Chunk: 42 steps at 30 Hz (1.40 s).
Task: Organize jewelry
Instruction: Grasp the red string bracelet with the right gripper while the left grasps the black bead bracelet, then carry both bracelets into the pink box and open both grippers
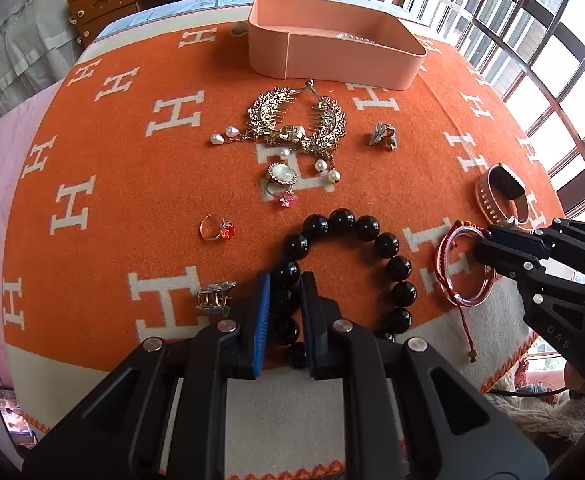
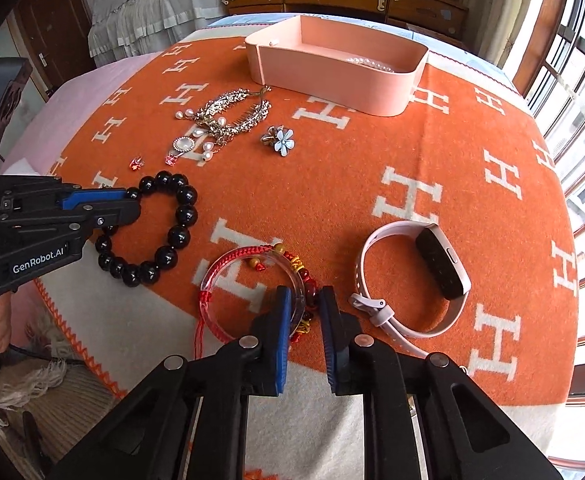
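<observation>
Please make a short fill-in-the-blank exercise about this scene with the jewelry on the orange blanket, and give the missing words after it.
1. The left tool is shut on the bracelet of large ____ beads.
2. The right tool grips the clear bangle, which has a ____ cord wound along it.
3. The pink box at the far side of the blanket has a string of ____ inside.
4. The pink smartwatch lies on the ____ side of the clear bangle in the right wrist view.

Missing words: black; red; pearls; right
</observation>
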Each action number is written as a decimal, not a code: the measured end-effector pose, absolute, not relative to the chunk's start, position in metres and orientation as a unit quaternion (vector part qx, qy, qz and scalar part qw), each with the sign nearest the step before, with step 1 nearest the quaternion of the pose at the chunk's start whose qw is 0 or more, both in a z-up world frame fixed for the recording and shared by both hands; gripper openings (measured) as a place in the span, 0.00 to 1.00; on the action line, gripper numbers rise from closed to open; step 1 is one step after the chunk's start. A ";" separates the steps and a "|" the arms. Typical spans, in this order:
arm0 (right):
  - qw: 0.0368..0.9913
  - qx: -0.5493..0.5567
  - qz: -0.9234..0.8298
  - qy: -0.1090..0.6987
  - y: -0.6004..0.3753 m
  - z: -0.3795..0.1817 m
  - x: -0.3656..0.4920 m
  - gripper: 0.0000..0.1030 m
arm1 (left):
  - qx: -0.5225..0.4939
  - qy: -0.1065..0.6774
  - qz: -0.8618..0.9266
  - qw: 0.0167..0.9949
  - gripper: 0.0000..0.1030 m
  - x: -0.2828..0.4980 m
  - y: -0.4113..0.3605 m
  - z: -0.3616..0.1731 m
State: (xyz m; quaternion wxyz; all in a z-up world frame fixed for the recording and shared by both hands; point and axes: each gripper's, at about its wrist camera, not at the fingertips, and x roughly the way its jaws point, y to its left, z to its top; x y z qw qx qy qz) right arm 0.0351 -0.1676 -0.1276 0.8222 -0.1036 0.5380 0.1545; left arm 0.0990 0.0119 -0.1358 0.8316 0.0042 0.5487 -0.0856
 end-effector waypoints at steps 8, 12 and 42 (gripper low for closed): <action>0.829 -0.073 0.160 0.530 -0.176 -0.123 0.036 0.12 | -0.023 0.538 -0.091 0.837 0.12 0.094 0.018 -0.129; 0.838 -0.055 0.175 0.513 -0.179 -0.110 0.034 0.12 | -0.028 0.525 -0.096 0.845 0.12 0.091 0.019 -0.117; 0.914 0.061 0.129 0.380 -0.193 0.066 0.190 0.12 | -0.027 0.358 -0.112 0.927 0.12 0.234 0.007 0.074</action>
